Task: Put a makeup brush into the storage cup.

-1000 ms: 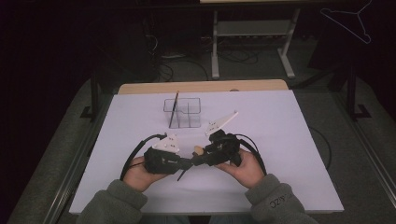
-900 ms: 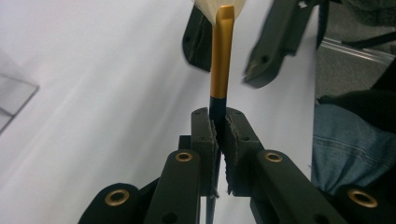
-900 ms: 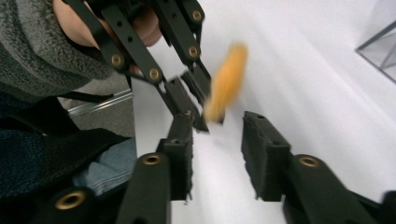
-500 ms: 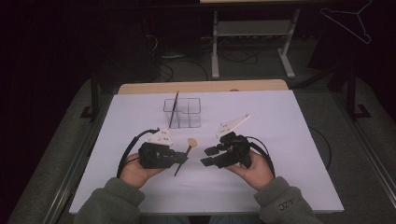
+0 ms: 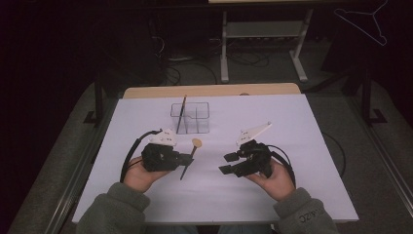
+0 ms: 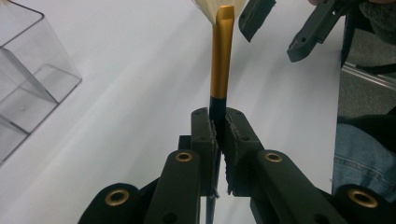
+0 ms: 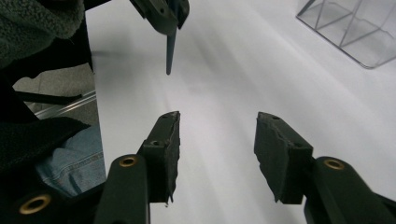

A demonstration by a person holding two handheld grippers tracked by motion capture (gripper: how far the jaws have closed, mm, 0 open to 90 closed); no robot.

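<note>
A makeup brush with a black handle, gold ferrule and pale bristles is clamped by its handle in my left gripper, which is shut on it just above the white table. The handle's pointed end sticks out below the jaws. My right gripper hovers to the brush's right, apart from it. Its jaws stand open, have just been opening, and hold nothing. The left gripper view shows the right gripper beyond the bristles.
A clear divided box stands behind the grippers with a second dark brush leaning upright in it. The white table cover spreads around both hands. A metal rack and cables lie on the floor beyond the table's far edge.
My right gripper has pulled away to the right from the left gripper and the brush, and its jaws have widened. The left gripper has kept still with the brush.
</note>
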